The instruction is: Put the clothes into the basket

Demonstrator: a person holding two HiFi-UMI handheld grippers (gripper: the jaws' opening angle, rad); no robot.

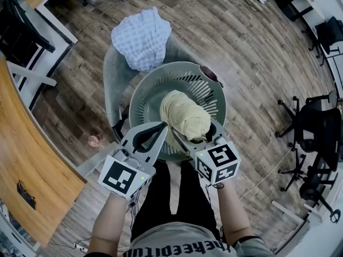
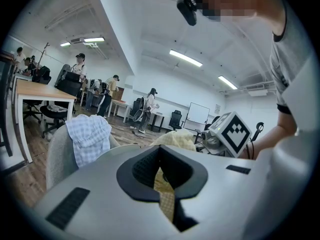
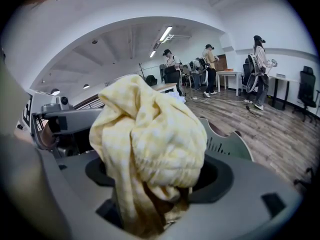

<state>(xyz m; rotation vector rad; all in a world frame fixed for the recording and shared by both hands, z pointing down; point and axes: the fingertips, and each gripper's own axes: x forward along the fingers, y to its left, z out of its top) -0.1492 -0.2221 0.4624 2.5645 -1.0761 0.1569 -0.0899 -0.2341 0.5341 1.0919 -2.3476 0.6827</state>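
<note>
Cloth [image 1: 185, 114], yellow-checked, looks soft and light; left fingers [image 2: 95, 179] pinch a good fold, right fingers [image 3: 250, 184] gape wide around it

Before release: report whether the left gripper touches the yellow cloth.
Touching. Left gripper view: the left gripper pinches a strip of the yellow cloth between its fingers.

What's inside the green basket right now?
A bunched yellow garment fills the middle of the green basket, the left claw shut on a strip of it. The basket's floor beneath is covered; only slatted wall shows around the garment.
</note>
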